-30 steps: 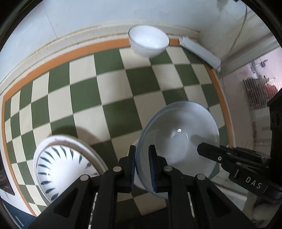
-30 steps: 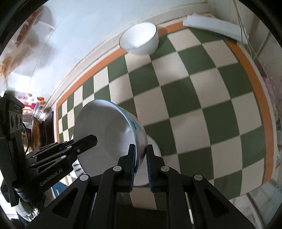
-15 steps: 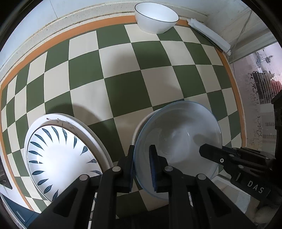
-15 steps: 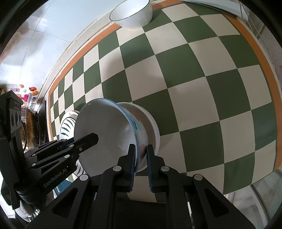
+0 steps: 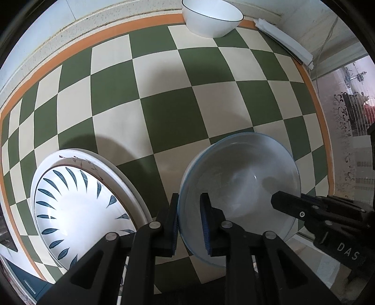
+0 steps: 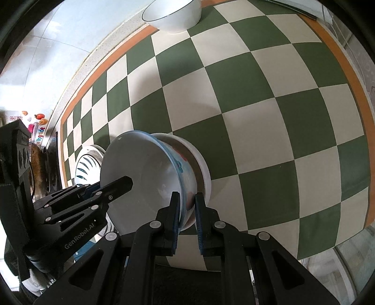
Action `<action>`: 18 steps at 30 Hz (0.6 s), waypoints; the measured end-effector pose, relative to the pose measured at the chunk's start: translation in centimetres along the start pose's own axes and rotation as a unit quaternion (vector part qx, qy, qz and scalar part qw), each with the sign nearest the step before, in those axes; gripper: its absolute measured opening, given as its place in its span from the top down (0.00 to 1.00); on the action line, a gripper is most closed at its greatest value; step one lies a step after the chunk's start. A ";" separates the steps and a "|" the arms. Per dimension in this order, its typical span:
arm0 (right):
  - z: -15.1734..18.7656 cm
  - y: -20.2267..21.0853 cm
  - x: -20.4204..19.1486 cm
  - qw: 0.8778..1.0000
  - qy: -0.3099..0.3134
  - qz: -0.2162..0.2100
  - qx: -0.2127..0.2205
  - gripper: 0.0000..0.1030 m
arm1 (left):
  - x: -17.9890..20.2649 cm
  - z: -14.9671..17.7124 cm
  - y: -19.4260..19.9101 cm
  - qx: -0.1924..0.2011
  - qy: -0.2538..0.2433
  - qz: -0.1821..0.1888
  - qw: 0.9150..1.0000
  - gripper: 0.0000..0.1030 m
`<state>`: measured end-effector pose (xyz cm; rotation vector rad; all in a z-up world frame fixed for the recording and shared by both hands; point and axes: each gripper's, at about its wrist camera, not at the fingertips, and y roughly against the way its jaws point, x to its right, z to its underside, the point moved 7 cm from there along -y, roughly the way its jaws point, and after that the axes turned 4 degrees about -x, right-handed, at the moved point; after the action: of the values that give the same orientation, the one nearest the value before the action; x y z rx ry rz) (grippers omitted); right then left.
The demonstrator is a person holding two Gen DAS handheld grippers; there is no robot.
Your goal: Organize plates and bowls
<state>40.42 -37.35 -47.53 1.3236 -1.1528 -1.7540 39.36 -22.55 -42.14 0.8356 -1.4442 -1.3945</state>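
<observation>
Both grippers hold one pale blue-rimmed bowl [image 5: 241, 185] by opposite sides of its rim. My left gripper [image 5: 189, 223] is shut on the bowl's left rim. My right gripper [image 6: 187, 218] is shut on the bowl [image 6: 150, 183] at its near rim. The bowl sits low over a white dish [image 6: 202, 164] on the checkered cloth; whether it rests on the dish I cannot tell. A white plate with blue leaf marks [image 5: 77, 208] lies to the left, stacked on a larger white plate. A white bowl with a dark rim [image 5: 211, 20] stands at the far edge.
The green and cream checkered tablecloth [image 5: 164, 112] has an orange border and ends at a wall behind. A folded white cloth [image 5: 283, 40] lies at the far right corner. The table's right edge drops off by a window area [image 5: 346, 117].
Both grippers have lowered the bowl toward the table and the view has come closer to the cloth. The leaf plate now shows more fully at left. Both grips are unchanged.
</observation>
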 end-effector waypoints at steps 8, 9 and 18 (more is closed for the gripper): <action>-0.3 0.0 0.3 1.000 -0.009 -0.001 -0.010 0.84 | 0.2 0.0 -0.8 -0.013 0.002 -0.006 1.000 0.85; -0.3 0.0 0.3 1.000 -0.010 -0.003 -0.010 0.84 | 0.2 0.0 -0.7 -0.016 0.001 -0.005 1.000 0.85; -3.2 4.1 0.3 0.998 -0.015 -0.050 0.022 0.71 | -0.2 -3.6 6.0 0.051 0.018 0.021 0.998 0.77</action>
<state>43.35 -40.11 -44.28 1.4078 -1.1644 -1.8346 43.60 -22.88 -36.54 0.8859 -1.5067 -1.2764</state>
